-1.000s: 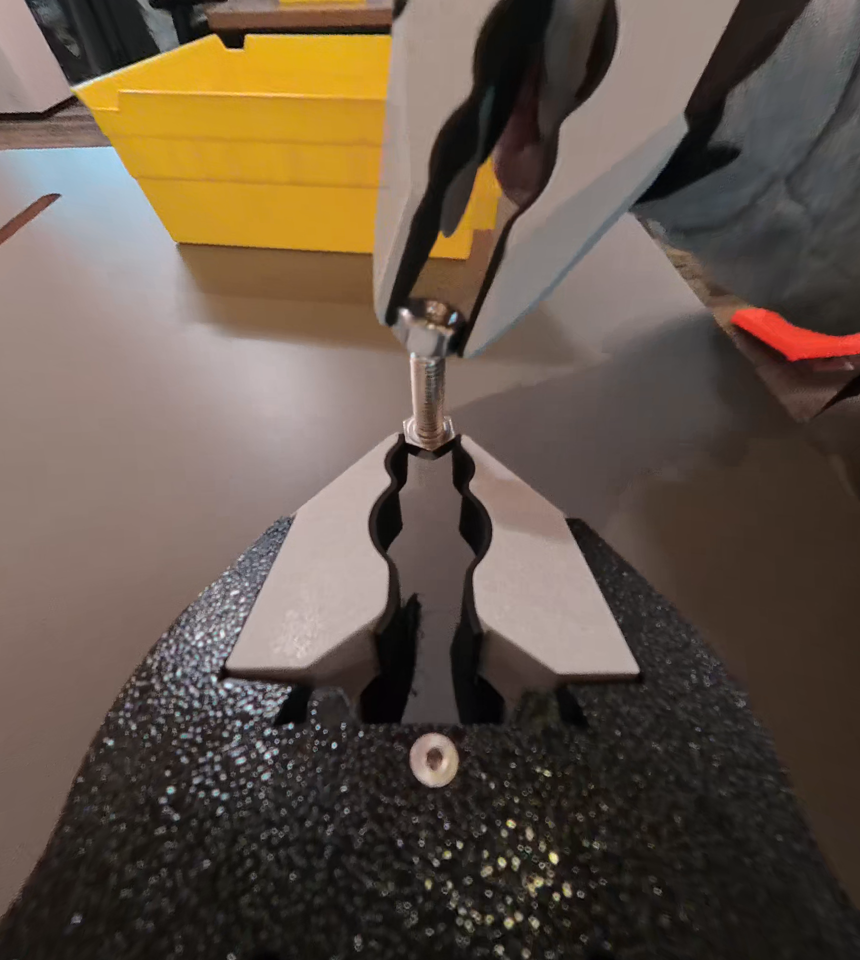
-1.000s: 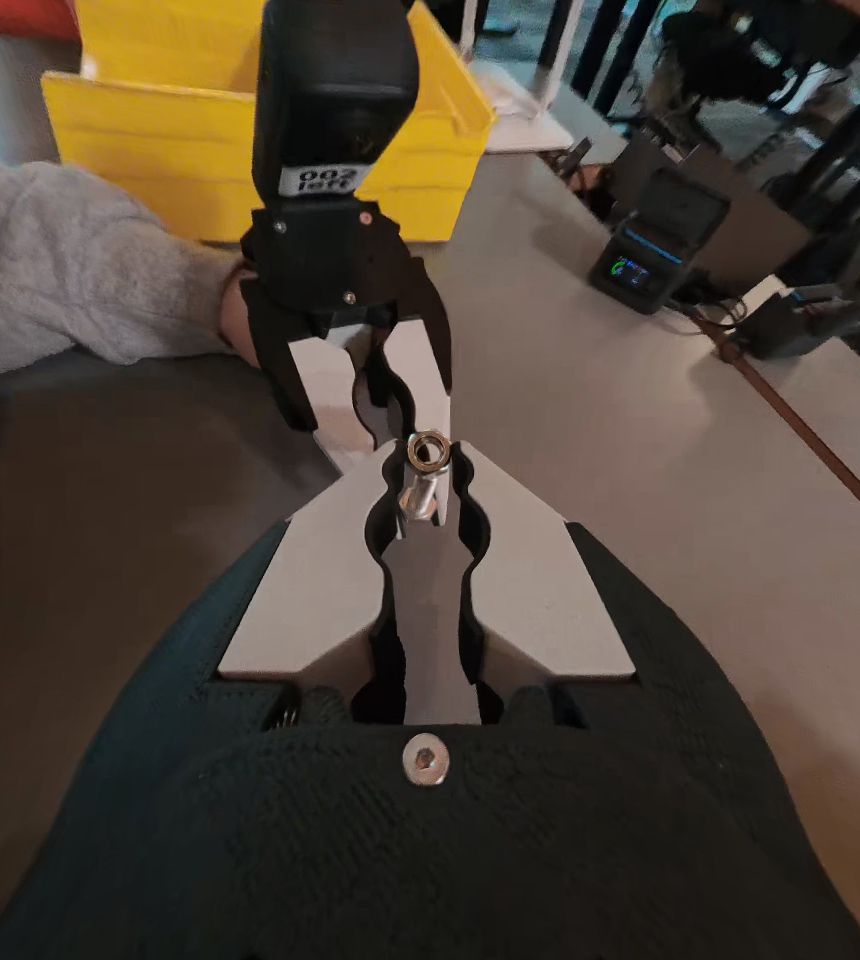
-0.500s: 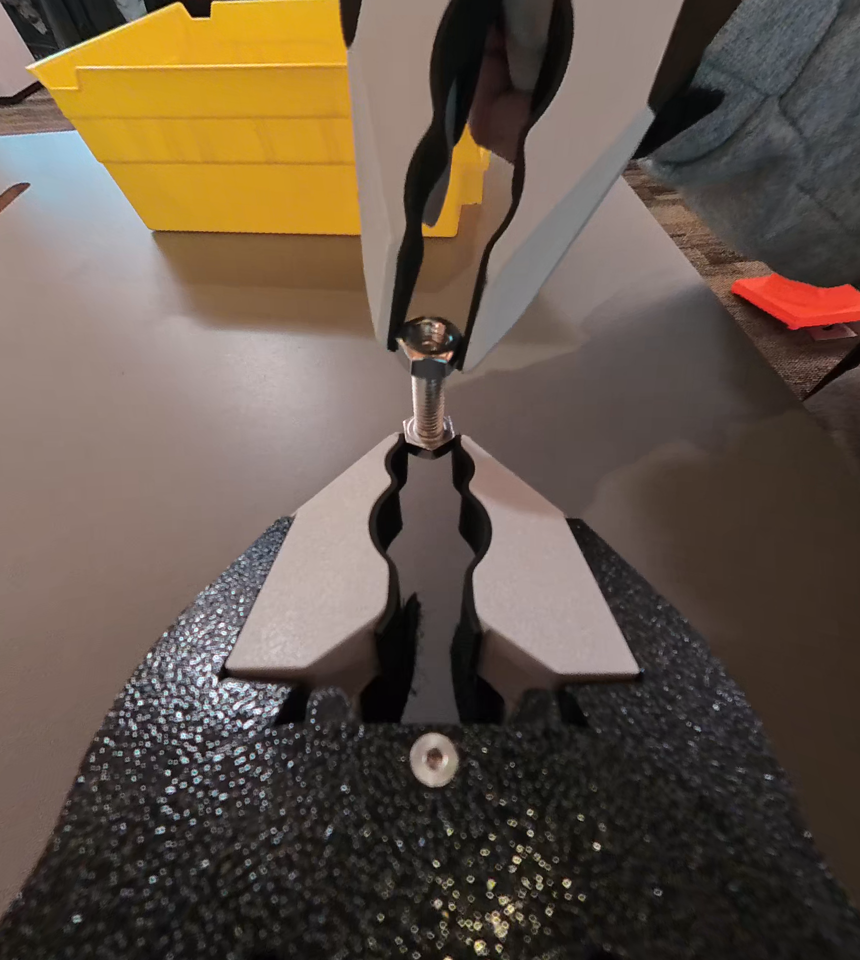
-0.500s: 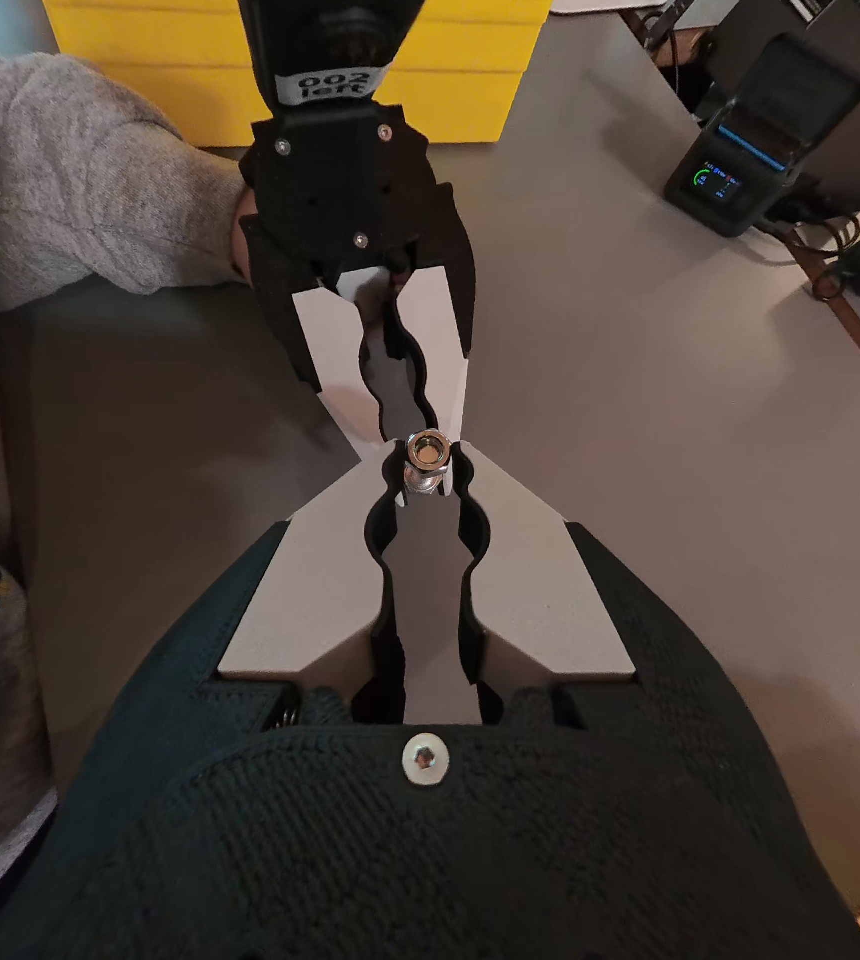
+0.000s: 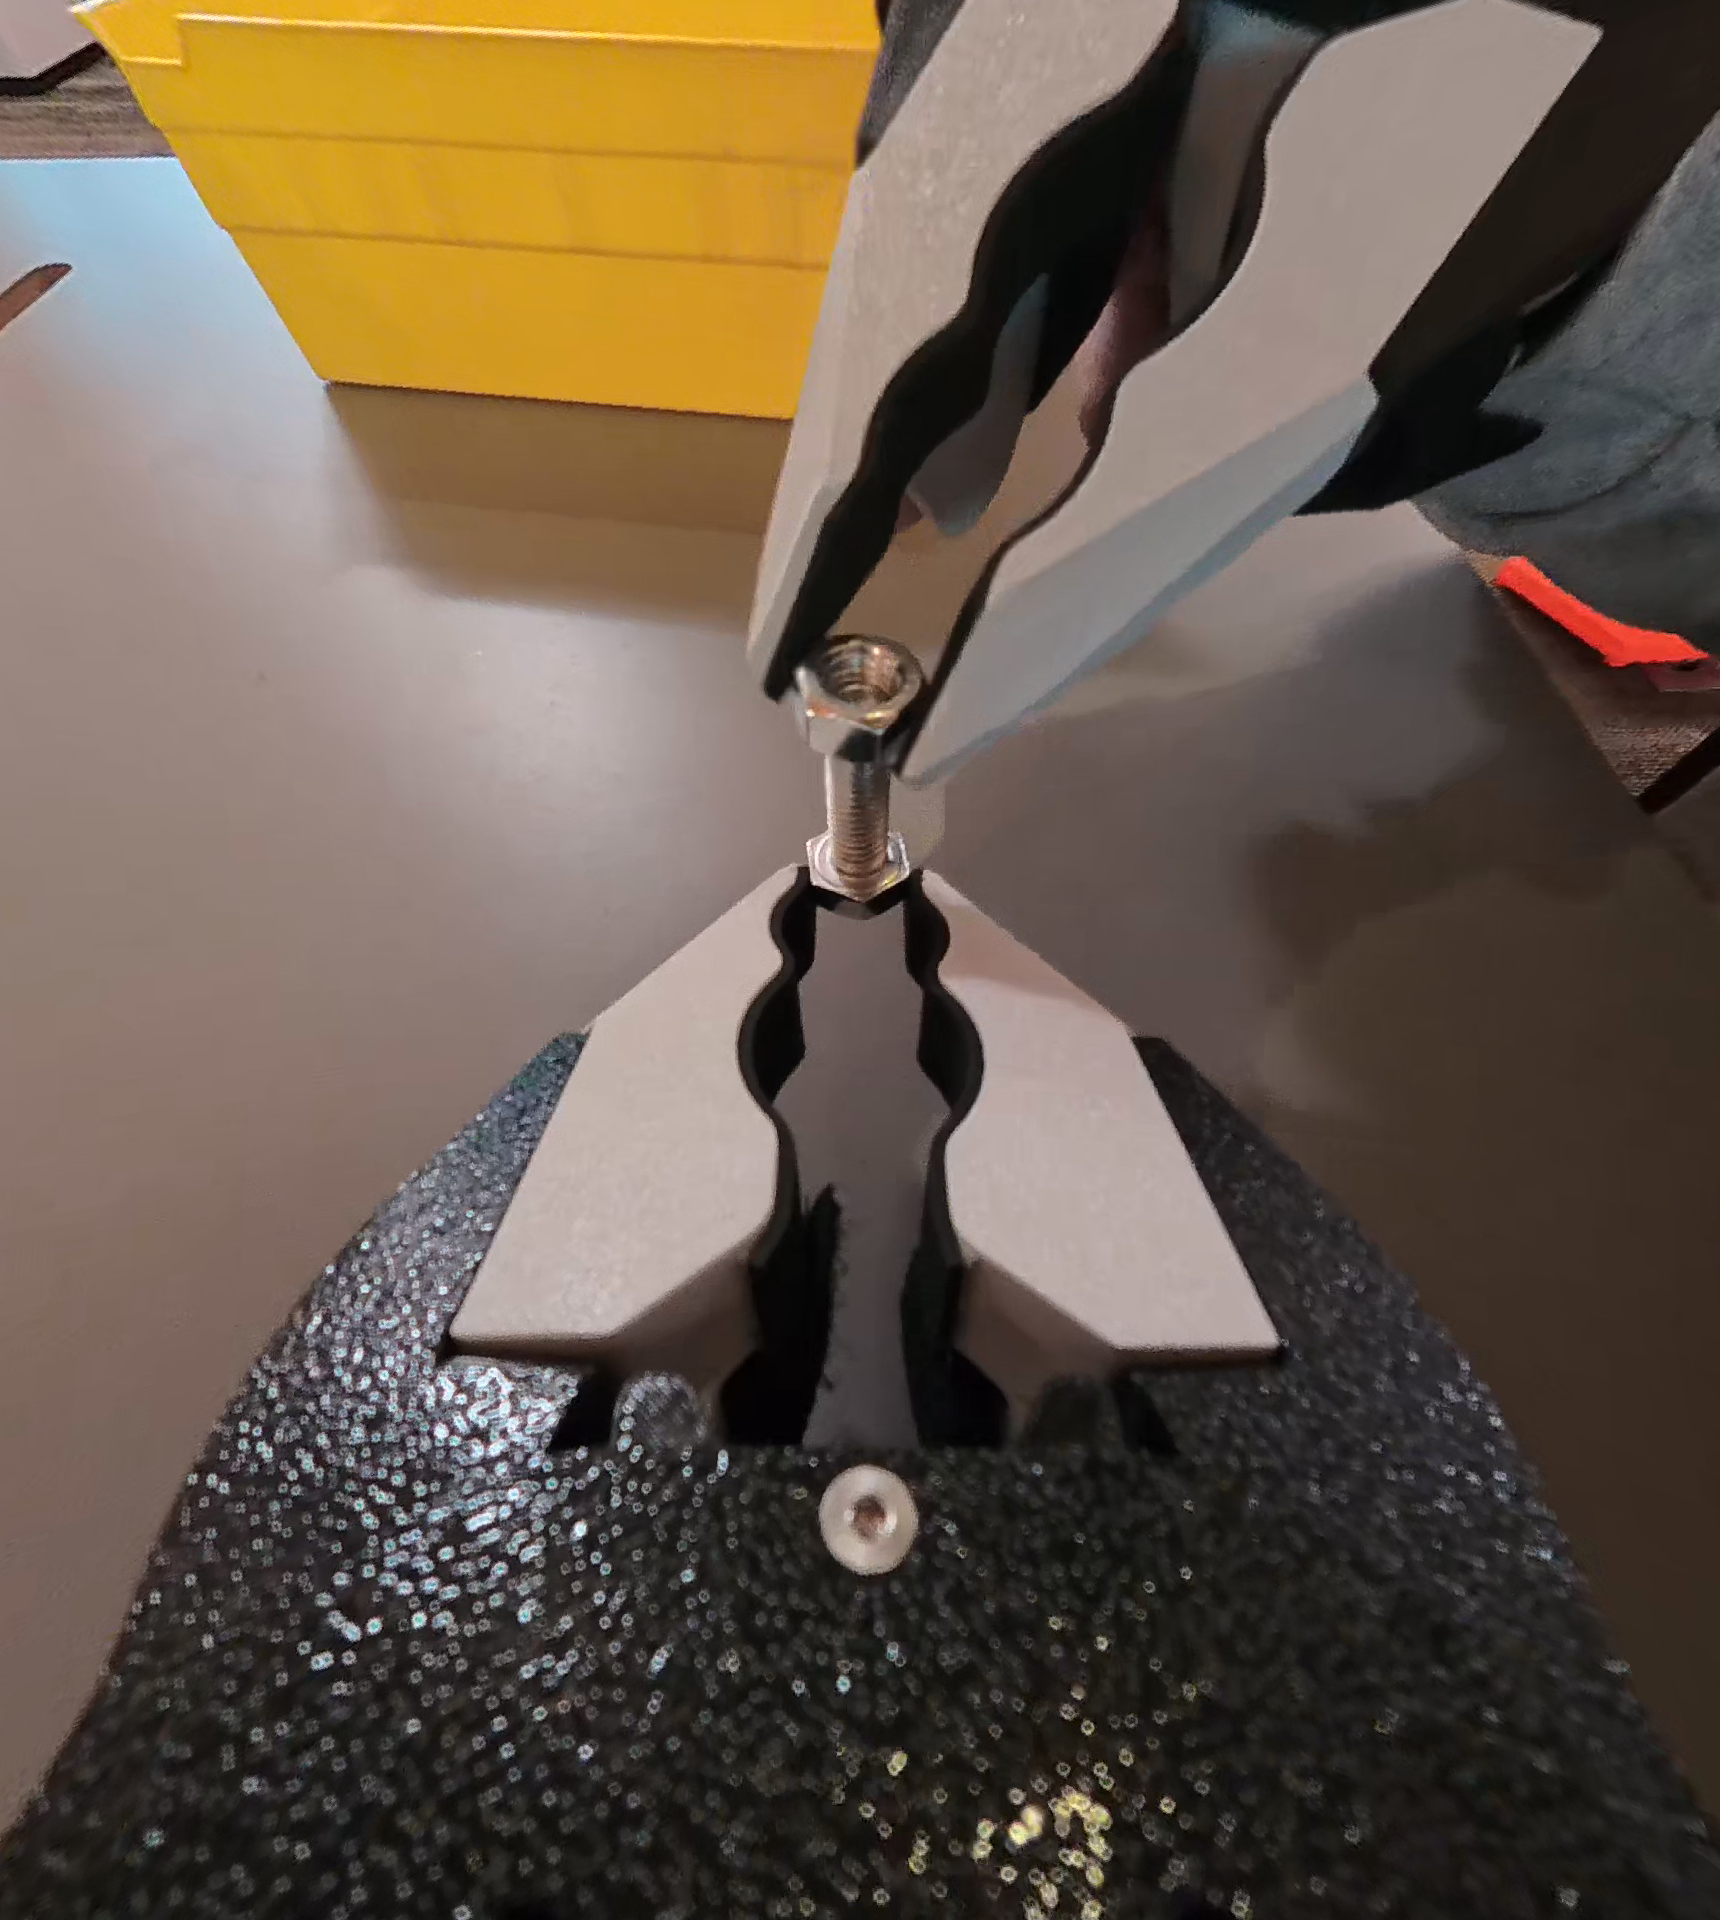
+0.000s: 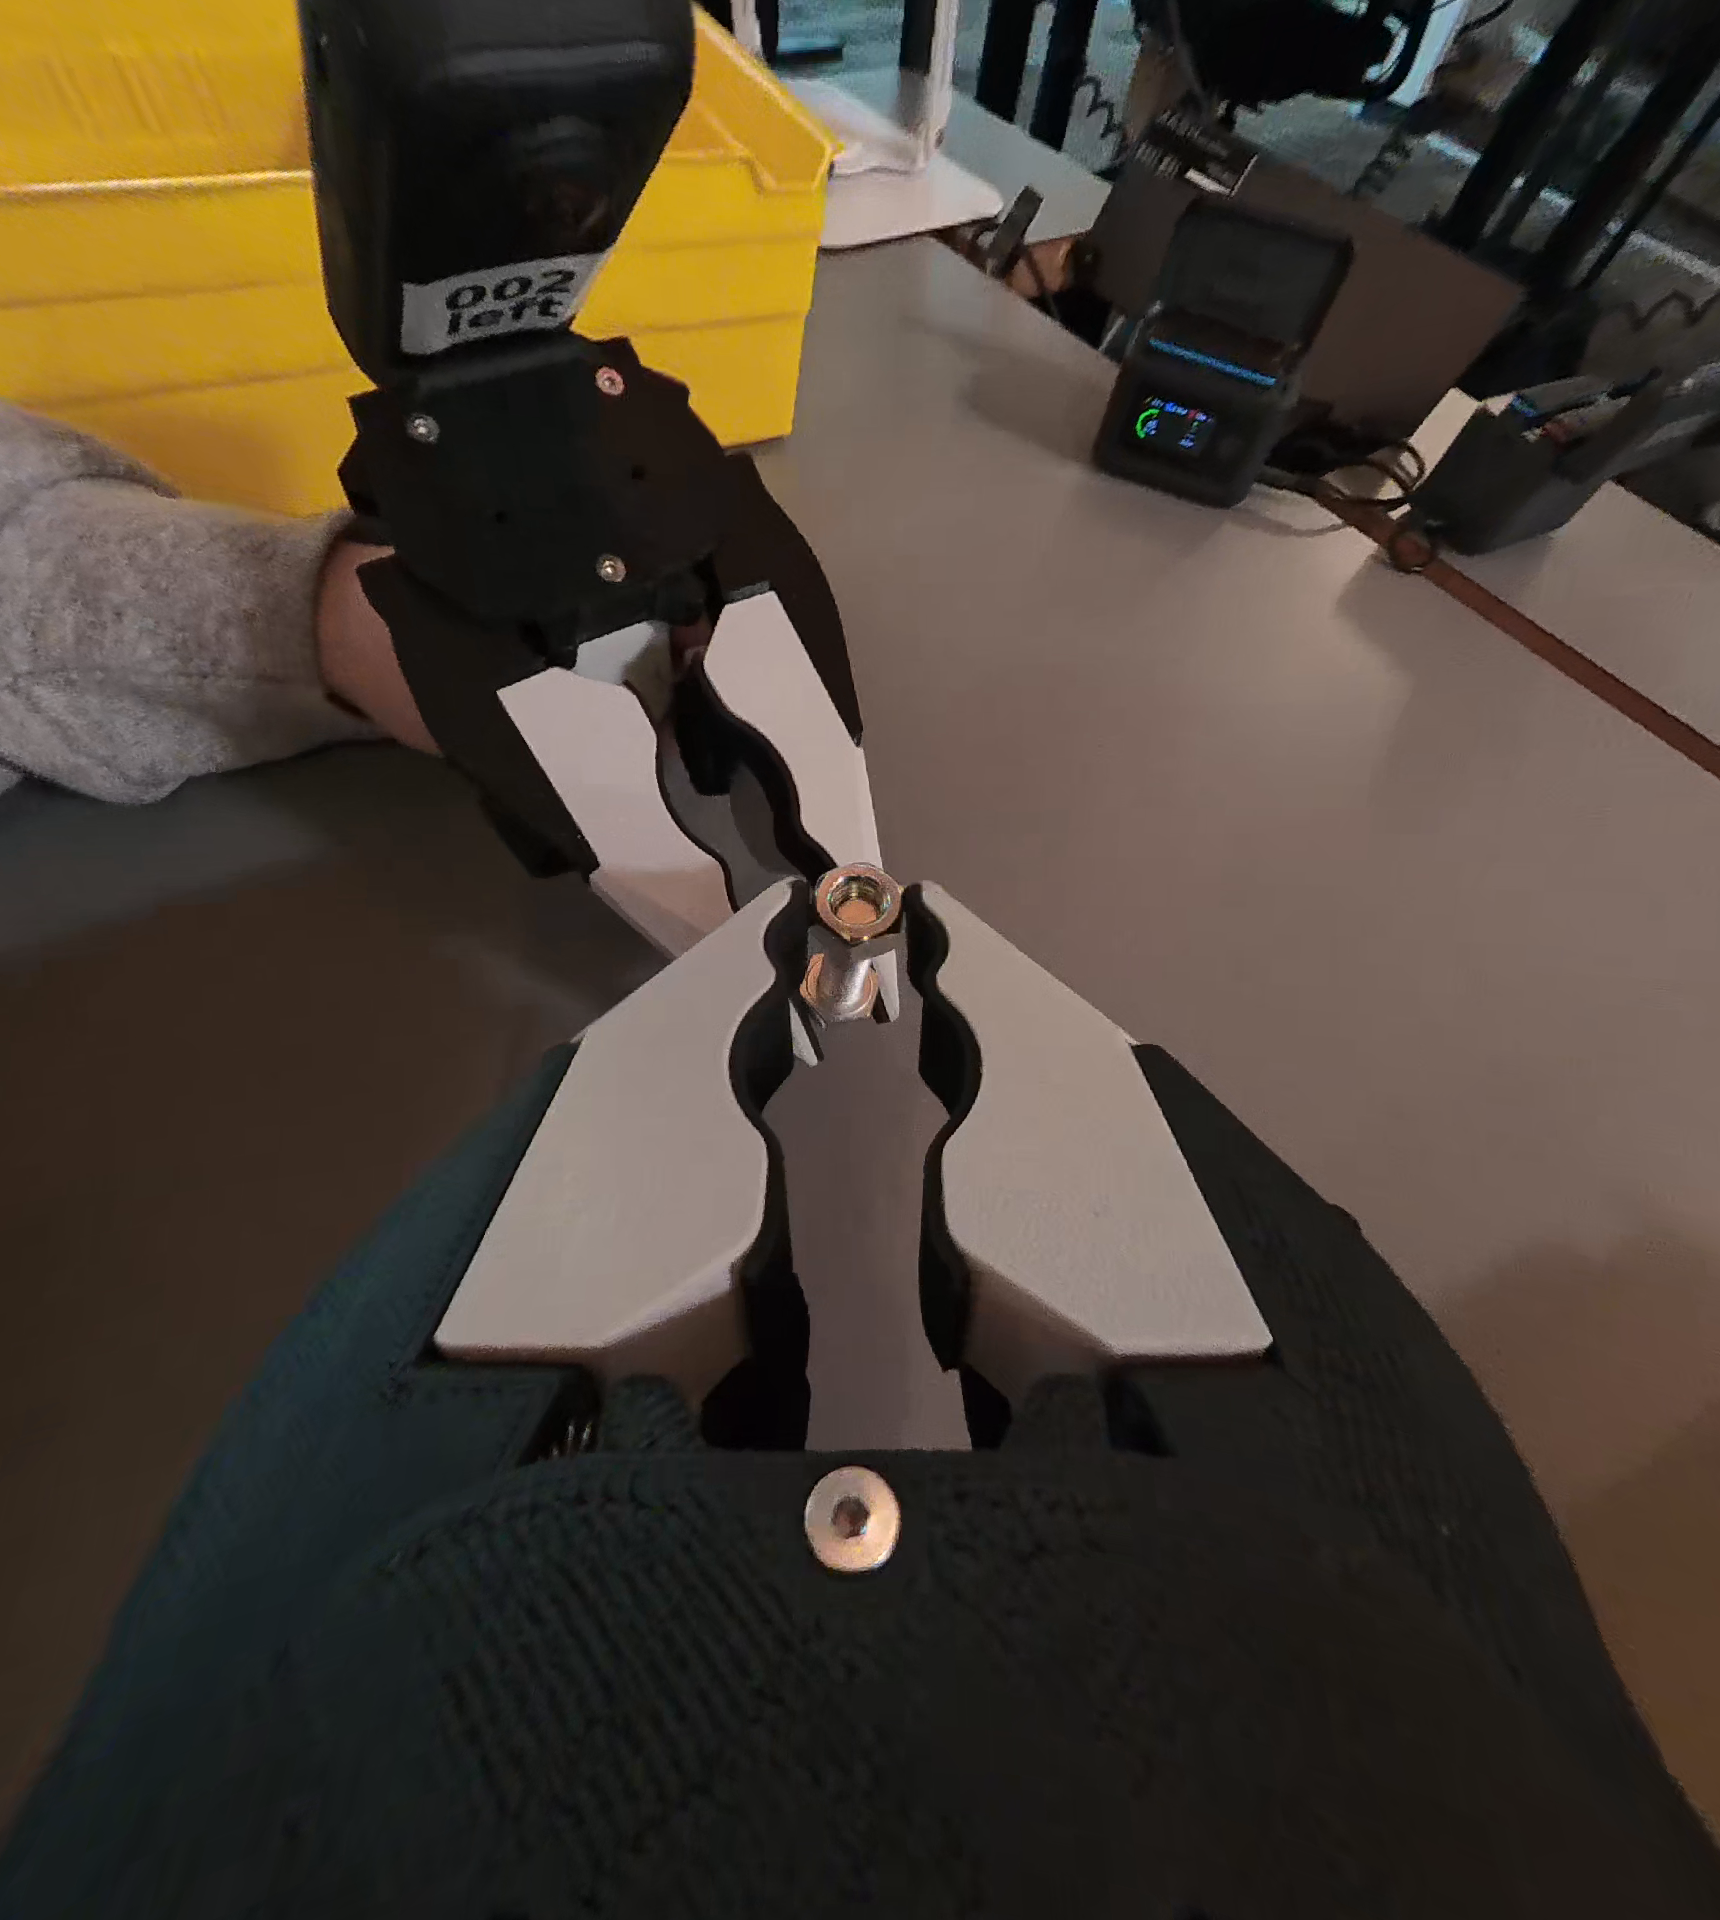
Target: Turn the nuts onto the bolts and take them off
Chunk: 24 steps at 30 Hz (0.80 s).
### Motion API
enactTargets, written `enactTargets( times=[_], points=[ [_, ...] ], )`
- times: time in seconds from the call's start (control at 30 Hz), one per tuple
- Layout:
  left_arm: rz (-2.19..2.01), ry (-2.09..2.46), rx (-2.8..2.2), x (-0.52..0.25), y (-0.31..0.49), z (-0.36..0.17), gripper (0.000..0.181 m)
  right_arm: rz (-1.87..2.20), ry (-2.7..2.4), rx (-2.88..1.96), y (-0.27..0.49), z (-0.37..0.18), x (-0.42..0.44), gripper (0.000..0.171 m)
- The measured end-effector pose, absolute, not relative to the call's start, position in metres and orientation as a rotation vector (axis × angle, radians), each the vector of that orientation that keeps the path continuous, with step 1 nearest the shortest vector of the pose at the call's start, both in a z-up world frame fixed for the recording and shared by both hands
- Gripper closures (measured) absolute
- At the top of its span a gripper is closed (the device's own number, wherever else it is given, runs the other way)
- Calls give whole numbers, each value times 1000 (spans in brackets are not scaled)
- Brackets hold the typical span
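**Nut and bolt held between two grippers**

Fingertips of the left gripper [image 5: 854,894] are clamped on the hexagonal head of the bolt [image 5: 854,821], at the very tips of its two grey fingers [image 5: 690,1101]. From that head, the threaded shank rises away from the left gripper toward the right gripper [image 5: 851,707], which comes in from above in the left wrist view. The right gripper's jaws are clenched on the nut [image 5: 856,691], also at the extreme tips, with one finger pressed against each side of the hexagon. The nut sits on the far end of the shank, its open threaded bore facing outward; bare thread shows between the nut and the bolt head.

From the right wrist view, the nut [image 6: 856,904] lies between the right gripper's fingertips, the bolt [image 6: 840,987] extends below it, and the left gripper [image 6: 835,1023] reaches in from the upper left. Both grippers are above a brown table [image 5: 212,727]. A yellow bin [image 5: 523,208] stands at the table's far side. A grey sleeve [image 6: 56,623] shows behind the left gripper.
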<state>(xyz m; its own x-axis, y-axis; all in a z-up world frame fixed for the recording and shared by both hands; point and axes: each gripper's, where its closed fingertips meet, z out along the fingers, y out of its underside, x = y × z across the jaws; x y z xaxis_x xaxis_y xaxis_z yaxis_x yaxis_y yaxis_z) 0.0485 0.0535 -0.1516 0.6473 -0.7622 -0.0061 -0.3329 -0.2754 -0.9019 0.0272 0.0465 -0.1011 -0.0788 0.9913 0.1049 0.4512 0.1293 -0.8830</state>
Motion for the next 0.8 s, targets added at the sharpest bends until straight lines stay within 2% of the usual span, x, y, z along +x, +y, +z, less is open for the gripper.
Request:
enactTargets(
  times=[0.13,0.23,0.67,0.8],
  points=[
    [-546,868,-1867,49,53,-152,166,979,-1563,-1377,41,-98,25,123],
    [-569,857,-1855,49,53,-149,166,1057,-1483,-1317,38,-93,22,117],
    [-607,846,-1866,50,52,-149,166,1033,-1346,-1261,43,-88,30,129],
    [-637,880,-1833,55,47,-146,166,1001,-1387,-1235,39,-92,21,141]
  ],
)
